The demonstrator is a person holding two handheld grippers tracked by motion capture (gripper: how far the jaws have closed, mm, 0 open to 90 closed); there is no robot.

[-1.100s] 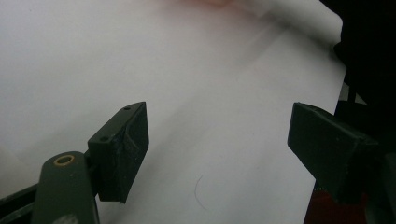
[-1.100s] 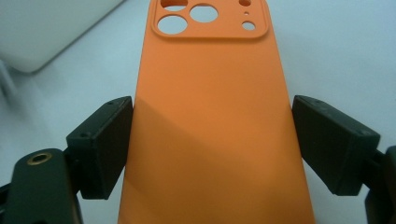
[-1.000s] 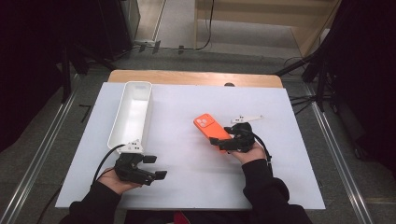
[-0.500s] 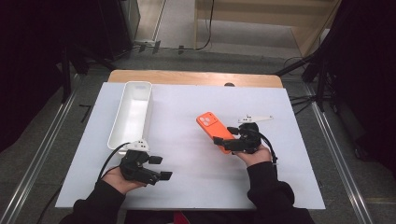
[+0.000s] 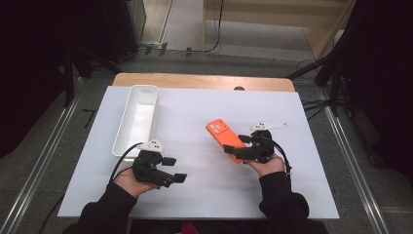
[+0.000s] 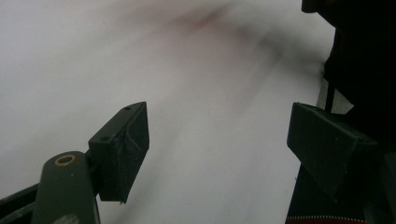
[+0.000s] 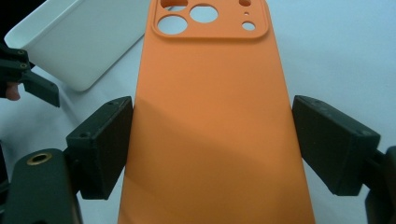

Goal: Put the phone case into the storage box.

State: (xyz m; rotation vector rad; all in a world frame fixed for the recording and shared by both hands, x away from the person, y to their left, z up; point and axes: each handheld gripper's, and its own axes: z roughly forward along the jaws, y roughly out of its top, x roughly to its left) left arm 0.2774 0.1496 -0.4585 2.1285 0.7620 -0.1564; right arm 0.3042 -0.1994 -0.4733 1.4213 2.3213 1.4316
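Dark curtains and a grey floor with metal rails surround a wooden table whose top is covered by a white sheet (image 5: 195,122). On that sheet, right of centre, sits the flat orange phone case (image 5: 225,139), a smooth matte shell with rounded corners. Its far end carries a raised camera block cut with three large round holes and two small ones, plain in the right gripper view (image 7: 212,107). It points away from the person and leans a little toward the left of the table.

Closed on the near end of the case is the right gripper (image 5: 239,149), held in the person's right hand (image 5: 265,165). In the right gripper view the two black pads sit at the case's long edges, the left pad against the edge and the right pad (image 7: 334,144) at or just off the other edge, so the jaws stand as wide as the case. Whether the case lies on the sheet or is lifted off it I cannot tell.

Near the front left of the sheet, the left gripper (image 5: 174,169) is held in the person's left hand (image 5: 127,181), well apart from the case. Its jaws stand wide with nothing between them, blurred white sheet showing past the pads (image 6: 123,149).

A long white rectangular plastic tray (image 5: 138,119) lies at the left, just beyond the left gripper.
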